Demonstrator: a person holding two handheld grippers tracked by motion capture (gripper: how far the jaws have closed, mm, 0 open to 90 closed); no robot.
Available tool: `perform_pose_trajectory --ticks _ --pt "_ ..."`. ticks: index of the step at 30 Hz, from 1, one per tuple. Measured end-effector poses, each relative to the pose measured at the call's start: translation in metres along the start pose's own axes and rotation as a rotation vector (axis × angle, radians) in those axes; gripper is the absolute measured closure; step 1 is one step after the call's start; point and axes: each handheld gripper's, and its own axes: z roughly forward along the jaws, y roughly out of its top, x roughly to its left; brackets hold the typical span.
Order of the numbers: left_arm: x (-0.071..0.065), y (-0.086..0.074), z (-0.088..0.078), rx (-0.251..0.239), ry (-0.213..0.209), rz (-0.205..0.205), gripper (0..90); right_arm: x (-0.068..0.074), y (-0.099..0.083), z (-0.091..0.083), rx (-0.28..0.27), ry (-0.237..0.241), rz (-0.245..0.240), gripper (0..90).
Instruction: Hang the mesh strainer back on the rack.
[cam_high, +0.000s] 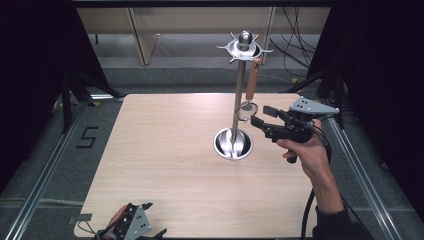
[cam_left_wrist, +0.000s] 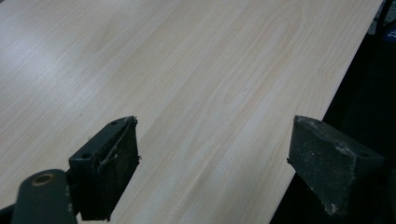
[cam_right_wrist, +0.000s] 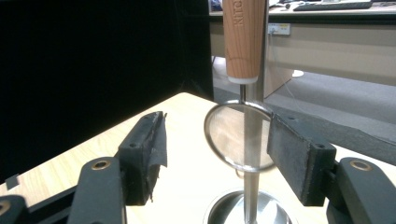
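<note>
- We see the right hand-held gripper (cam_high: 259, 114) with its jaws spread wide around the ring end of a wooden-handled strainer (cam_high: 248, 95), grasping nothing.
- The strainer hangs from the metal stand (cam_high: 233, 143) on the counter (cam_high: 165, 160).
- Our left hand-held gripper (cam_left_wrist: 215, 163) is released, low over the counter's near edge.

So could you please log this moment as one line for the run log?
left gripper: open, over table | right gripper: open around wooden-handled strainer hanging on steel stand
</note>
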Motion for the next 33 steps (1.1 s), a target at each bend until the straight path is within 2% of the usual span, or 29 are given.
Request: perform_pose_trajectory --ticks 1,6,11,12,14,16,18,19,21,23,24,25,26,27,30,31,33 --pt "0.0 0.0 0.0 -0.004 0.001 -0.008 15.4 0.001 0.0 0.0 0.005 0.006 0.014 37.8" --pt "0.0 -0.001 0.0 -0.009 0.003 -0.012 15.4 0.002 -0.003 0.0 0.018 0.006 0.02 37.7" --pt "0.0 0.0 0.0 -0.006 0.009 -0.001 15.4 0.001 -0.007 0.0 0.017 0.001 0.004 37.4" --pt "0.0 0.0 -0.001 -0.006 0.008 -0.001 15.4 0.002 -0.008 0.0 0.03 0.007 0.03 37.4" --pt "0.0 0.0 -0.001 -0.009 0.005 -0.001 15.4 0.0 -0.01 0.002 0.024 0.007 -0.009 37.3" --pt "0.0 0.0 -0.001 -0.01 0.006 -0.002 15.4 0.003 -0.013 0.004 0.042 0.023 0.013 37.2" --pt "0.0 0.0 -0.001 -0.009 0.009 -0.001 15.4 0.004 -0.014 0.003 0.054 0.015 0.026 37.2" --pt "0.0 0.0 -0.001 -0.011 0.009 -0.003 15.4 0.003 -0.015 0.004 0.041 0.016 -0.001 37.2" --pt "0.001 0.0 -0.002 -0.001 0.01 0.012 15.4 0.004 -0.016 0.005 0.053 0.02 -0.011 37.1" --pt "0.001 0.0 -0.002 -0.005 0.013 0.008 15.4 0.006 -0.017 0.006 0.053 0.033 0.005 37.1" --pt "0.001 0.0 -0.002 -0.002 0.015 0.013 15.4 0.006 -0.018 0.006 0.054 0.022 -0.014 37.0" --pt "0.0 0.0 -0.002 -0.01 0.01 0.003 15.3 0.008 -0.02 0.006 0.072 0.036 0.01 36.8" --pt "0.001 0.0 -0.002 -0.009 0.01 0.002 15.3 0.008 -0.02 0.006 0.072 0.036 0.01 36.8" --pt "0.001 0.0 -0.002 -0.008 0.01 0.004 15.3 0.006 -0.021 0.007 0.076 0.028 -0.014 36.7" --pt "0.001 0.0 -0.002 -0.007 0.008 0.004 15.3 0.008 -0.024 0.009 0.078 0.026 -0.004 36.3" --pt "0.0 0.0 -0.002 -0.011 0.01 0.002 15.3 0.007 -0.025 0.009 0.097 0.032 -0.01 36.1" --pt "0.001 0.0 -0.002 -0.006 0.009 0.009 15.3 0.007 -0.027 0.01 0.1 0.025 -0.015 35.7"
